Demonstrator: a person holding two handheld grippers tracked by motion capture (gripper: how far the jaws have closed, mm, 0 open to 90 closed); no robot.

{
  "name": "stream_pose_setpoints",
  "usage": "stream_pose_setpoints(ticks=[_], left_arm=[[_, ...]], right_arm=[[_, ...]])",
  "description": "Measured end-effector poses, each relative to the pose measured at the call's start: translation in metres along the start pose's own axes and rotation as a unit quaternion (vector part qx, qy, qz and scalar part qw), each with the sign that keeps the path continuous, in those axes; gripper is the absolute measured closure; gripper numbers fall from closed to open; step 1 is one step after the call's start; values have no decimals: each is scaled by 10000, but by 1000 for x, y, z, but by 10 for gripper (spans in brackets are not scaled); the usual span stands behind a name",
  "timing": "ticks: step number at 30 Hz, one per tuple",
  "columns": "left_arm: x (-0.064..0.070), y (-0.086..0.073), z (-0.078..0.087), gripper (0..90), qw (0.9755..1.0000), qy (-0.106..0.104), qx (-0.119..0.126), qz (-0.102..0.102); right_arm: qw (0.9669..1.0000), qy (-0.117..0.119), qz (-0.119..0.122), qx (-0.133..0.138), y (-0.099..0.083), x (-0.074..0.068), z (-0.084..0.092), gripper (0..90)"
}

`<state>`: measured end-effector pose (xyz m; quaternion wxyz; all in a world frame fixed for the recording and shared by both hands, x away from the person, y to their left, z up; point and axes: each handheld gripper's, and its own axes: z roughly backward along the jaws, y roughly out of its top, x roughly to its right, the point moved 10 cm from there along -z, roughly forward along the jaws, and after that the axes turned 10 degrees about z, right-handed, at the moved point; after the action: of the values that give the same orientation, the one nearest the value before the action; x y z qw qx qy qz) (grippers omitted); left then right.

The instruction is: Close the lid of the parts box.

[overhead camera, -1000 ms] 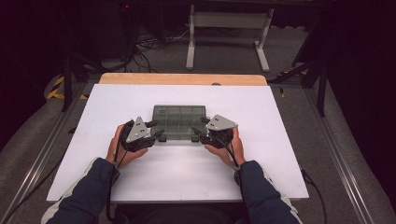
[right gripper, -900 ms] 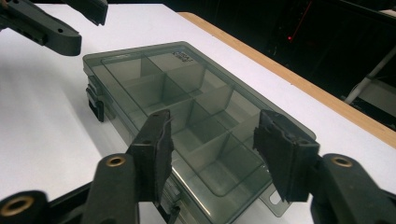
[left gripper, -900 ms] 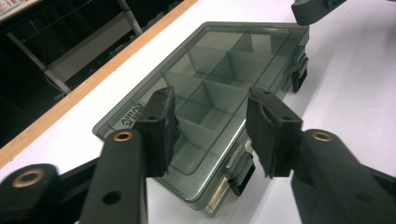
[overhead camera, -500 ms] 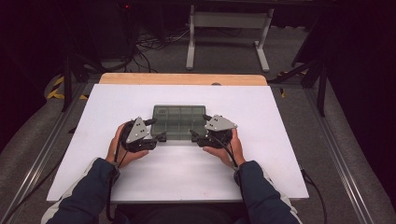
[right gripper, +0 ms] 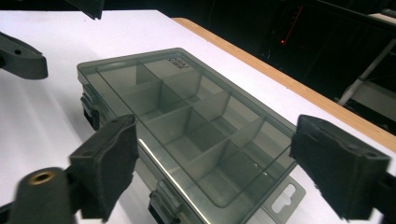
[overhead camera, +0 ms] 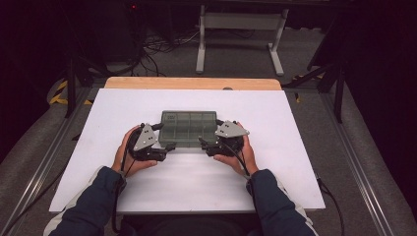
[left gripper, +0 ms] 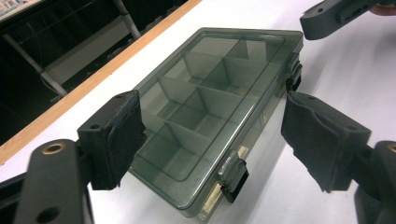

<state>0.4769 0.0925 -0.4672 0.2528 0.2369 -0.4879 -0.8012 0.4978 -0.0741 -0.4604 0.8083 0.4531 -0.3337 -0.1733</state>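
Note:
A smoky clear plastic compartment box (overhead camera: 189, 129) lies flat with its lid down on the white table (overhead camera: 196, 182), its two black latches (left gripper: 233, 175) facing the person. My left gripper (overhead camera: 164, 136) is at its left end and my right gripper (overhead camera: 209, 133) at its right end. In the left gripper view the jaws (left gripper: 219, 135) straddle the box's near corner (left gripper: 210, 93); they have just been opening. In the right gripper view the jaws (right gripper: 224, 161) span the box's other end (right gripper: 187, 116), also just opening, and the pads stand off the plastic.
A wooden strip (overhead camera: 192, 82) runs along the table's far edge. Beyond it, on the dark floor, are a metal stand (overhead camera: 241, 24) and cables. Metal rails flank the table at both sides.
Both grippers' jaws have spread wider around the ends of the box. The hands and the box have stayed where they were.

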Motion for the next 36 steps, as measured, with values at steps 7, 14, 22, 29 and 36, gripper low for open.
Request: stream_pose_setpoints(ticks=[7, 14, 22, 29, 36], left_arm=[[1, 1, 0, 156, 10000, -33, 30, 29], [2, 0, 0, 94, 10000, -60, 26, 35], [3, 2, 1, 67, 9999, -75, 77, 39], [5, 4, 3, 60, 9999, -69, 106, -16], [9, 7, 6, 60, 9998, -122, 125, -49]], right_arm=[[10000, 86, 6, 31, 1, -3, -1, 90], [9999, 129, 36, 46, 2, -5, -1, 49], [9999, 152, 63, 26, 2, -8, -2, 39], [9998, 93, 164, -8, 3, -8, 0, 38], [9996, -30, 280, -67, 3, -7, 2, 41]])
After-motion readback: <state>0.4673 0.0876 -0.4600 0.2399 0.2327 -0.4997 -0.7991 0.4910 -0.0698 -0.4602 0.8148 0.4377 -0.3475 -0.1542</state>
